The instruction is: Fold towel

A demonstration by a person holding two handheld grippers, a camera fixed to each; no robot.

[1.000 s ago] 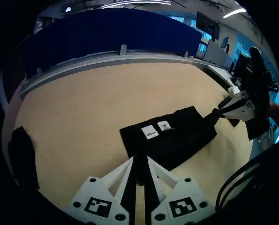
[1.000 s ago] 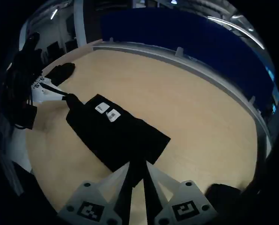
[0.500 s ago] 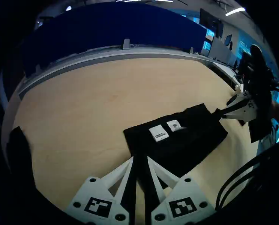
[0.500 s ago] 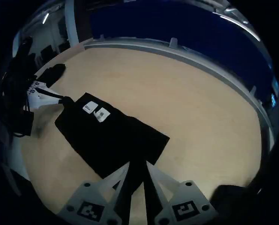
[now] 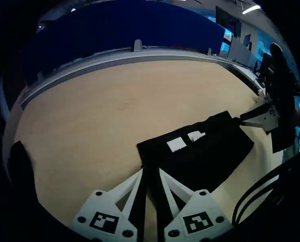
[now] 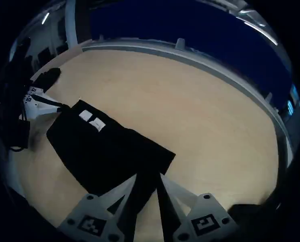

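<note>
Black cloth, the towel (image 5: 206, 155), lies stretched over the pale wooden bench (image 5: 101, 109), held between our two tools. Our left tool (image 5: 151, 179) has its fingers pinched together on the towel corner nearest to it, with the fabric caught right at its tips. In the right gripper view, our right tool (image 6: 150, 181) clamps the opposite corner the same way, both fingers pressing on the cloth. From the left tool, that far corner sits ahead and off to its right. Two small white labels (image 5: 176, 144) lie on the towel just ahead of the left tool's tips. Well beyond both tools, a blue partition (image 5: 121, 36) runs along the bench's far edge.
</note>
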